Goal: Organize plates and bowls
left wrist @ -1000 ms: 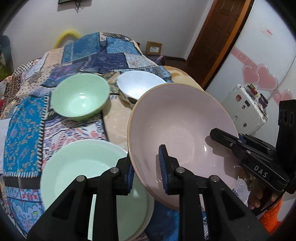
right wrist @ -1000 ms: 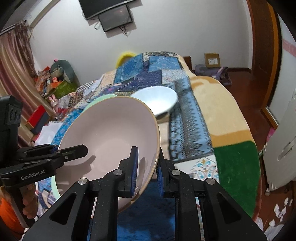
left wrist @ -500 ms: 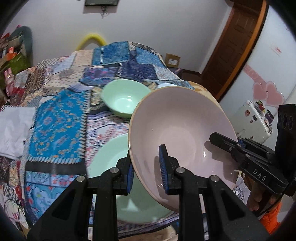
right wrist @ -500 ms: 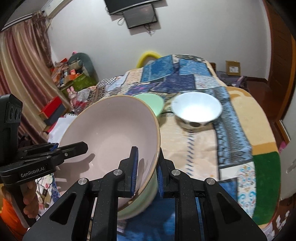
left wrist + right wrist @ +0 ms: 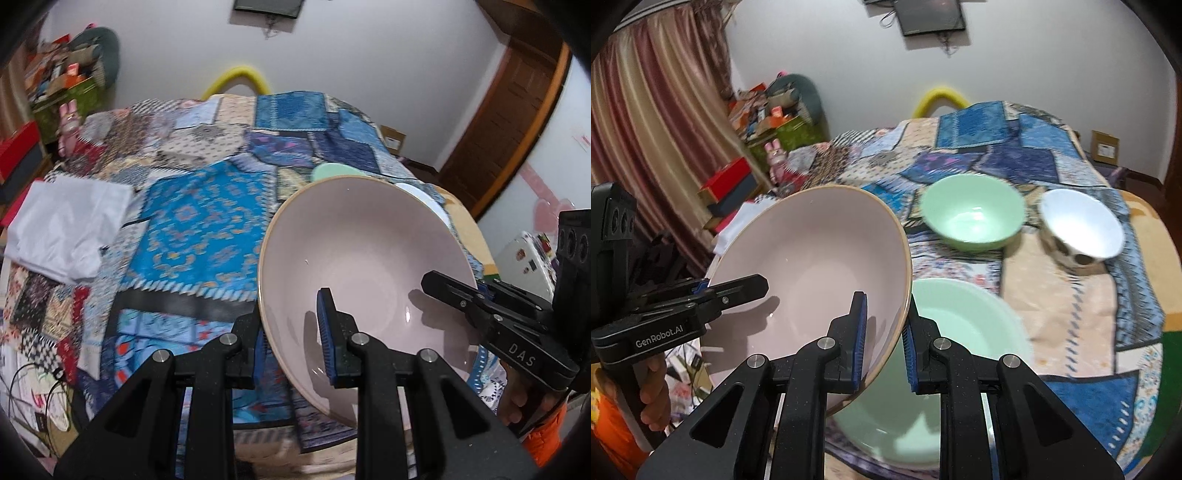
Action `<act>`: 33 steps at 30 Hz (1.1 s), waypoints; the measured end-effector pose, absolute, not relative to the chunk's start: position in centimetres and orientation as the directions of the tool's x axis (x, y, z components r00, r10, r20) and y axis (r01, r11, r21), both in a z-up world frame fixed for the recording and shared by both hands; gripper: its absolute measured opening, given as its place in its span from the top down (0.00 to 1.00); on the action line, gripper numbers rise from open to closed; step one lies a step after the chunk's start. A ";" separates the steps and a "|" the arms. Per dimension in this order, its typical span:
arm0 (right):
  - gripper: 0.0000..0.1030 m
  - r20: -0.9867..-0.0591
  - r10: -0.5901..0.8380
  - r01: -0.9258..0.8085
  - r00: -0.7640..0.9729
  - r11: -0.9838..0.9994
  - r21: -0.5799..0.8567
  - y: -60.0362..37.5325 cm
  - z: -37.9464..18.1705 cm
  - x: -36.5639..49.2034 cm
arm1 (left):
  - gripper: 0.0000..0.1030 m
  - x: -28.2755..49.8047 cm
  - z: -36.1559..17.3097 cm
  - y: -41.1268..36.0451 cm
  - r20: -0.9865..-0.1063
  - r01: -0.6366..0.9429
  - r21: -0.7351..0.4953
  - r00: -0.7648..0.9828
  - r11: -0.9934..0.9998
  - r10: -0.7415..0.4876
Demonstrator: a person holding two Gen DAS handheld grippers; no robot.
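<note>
The pink bowl (image 5: 809, 273) is hanging tilted above the quilt (image 5: 199, 221), both grippers clamping its rim: the left gripper (image 5: 291, 343), reading "GenRobot.AI", and the right gripper (image 5: 882, 343), reading "DAS", on opposite sides.

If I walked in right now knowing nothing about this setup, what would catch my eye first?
Most likely the big pink bowl, held tilted in the air by two black grippers clamped on opposite sides of its rim, the left gripper and the right gripper. Below it, on a bright blue patchwork quilt, wait a wide green bowl, a smaller green bowl and a white bowl.
</note>
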State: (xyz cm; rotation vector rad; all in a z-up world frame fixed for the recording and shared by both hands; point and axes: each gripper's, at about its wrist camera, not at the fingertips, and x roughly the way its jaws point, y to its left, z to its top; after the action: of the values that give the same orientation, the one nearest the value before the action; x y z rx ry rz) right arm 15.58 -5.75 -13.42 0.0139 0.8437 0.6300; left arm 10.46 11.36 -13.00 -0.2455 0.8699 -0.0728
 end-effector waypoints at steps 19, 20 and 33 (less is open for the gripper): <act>0.84 -0.805 0.508 -0.594 0.305 0.762 0.256 3.2 -19.7 17.2 | 0.77 9.9 -20.3 20.4 -0.823 -0.204 -0.257 0.558 0.945 -0.104; 0.84 -0.810 0.506 -0.595 0.297 0.761 0.257 3.4 -20.0 17.3 | 0.77 10.0 -20.6 20.5 -0.826 -0.206 -0.258 0.554 0.944 -0.104; 0.83 -0.834 0.488 -0.594 0.258 0.761 0.261 4.9 -21.8 17.8 | 0.77 10.5 -22.7 21.8 -0.842 -0.225 -0.241 0.532 0.944 -0.089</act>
State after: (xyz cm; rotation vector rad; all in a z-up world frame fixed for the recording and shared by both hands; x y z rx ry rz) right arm 17.84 4.94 -21.75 -0.1134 1.0842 0.7359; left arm 10.46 21.75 -22.75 -0.3409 1.0119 0.0831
